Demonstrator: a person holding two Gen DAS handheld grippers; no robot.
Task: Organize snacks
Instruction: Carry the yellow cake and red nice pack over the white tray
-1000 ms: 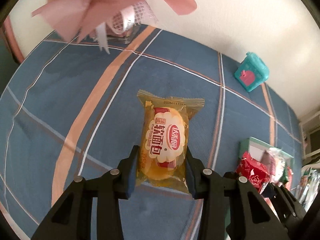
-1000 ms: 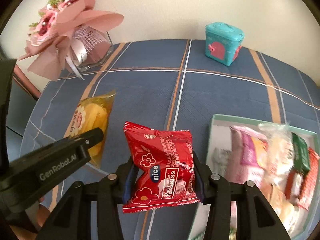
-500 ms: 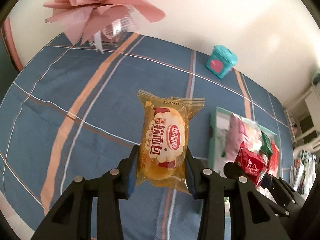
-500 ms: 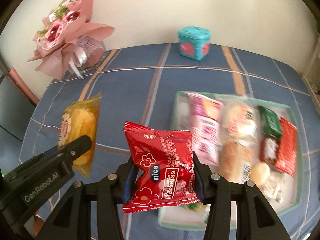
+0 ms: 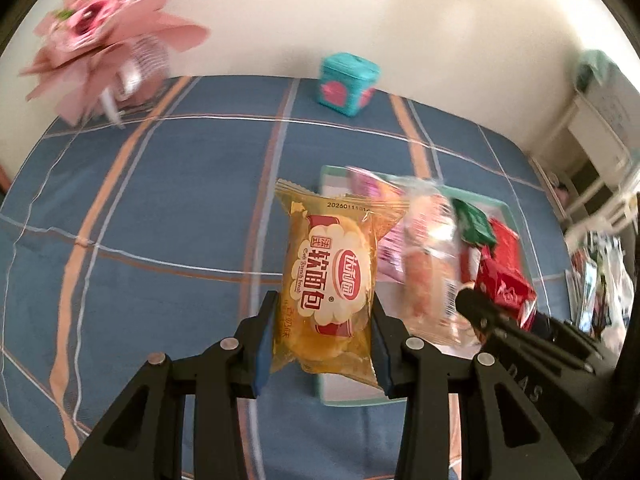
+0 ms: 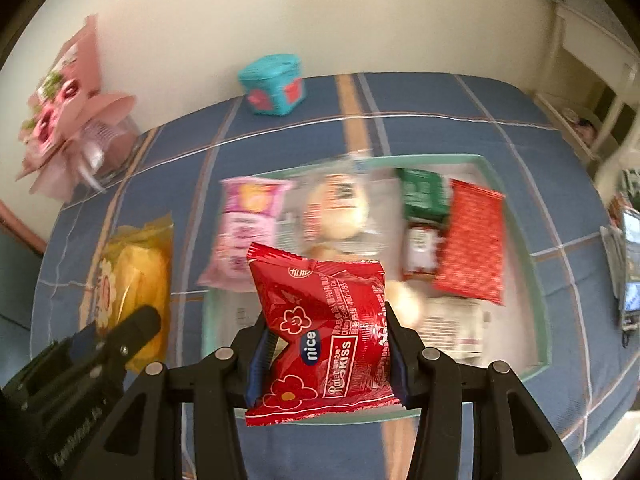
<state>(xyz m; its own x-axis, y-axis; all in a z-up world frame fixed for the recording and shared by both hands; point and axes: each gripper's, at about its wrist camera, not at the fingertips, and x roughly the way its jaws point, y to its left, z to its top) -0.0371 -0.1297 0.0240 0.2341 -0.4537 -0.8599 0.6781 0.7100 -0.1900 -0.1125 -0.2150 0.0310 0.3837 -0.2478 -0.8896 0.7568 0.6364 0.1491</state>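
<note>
My left gripper (image 5: 322,340) is shut on a yellow soft-bread packet (image 5: 330,276) and holds it in the air at the left edge of the mint-green tray (image 5: 332,174). My right gripper (image 6: 324,360) is shut on a red snack packet (image 6: 320,328) and holds it above the tray's near left part (image 6: 536,280). The tray holds several snacks: a pink packet (image 6: 248,224), a clear bun packet (image 6: 340,208), a green packet (image 6: 424,194) and a red flat packet (image 6: 472,240). The yellow packet also shows in the right wrist view (image 6: 136,284), the red one in the left wrist view (image 5: 504,288).
A blue plaid cloth (image 5: 160,200) covers the table. A teal box (image 5: 346,84) stands at the back by the wall. A pink flower bouquet (image 5: 104,48) stands at the back left. White furniture (image 6: 588,80) and clutter lie beyond the table's right edge.
Both grippers have swung right with their packets. The tray now lies under the red packet and beside the yellow one; the bouquet and teal box have shifted left in view.
</note>
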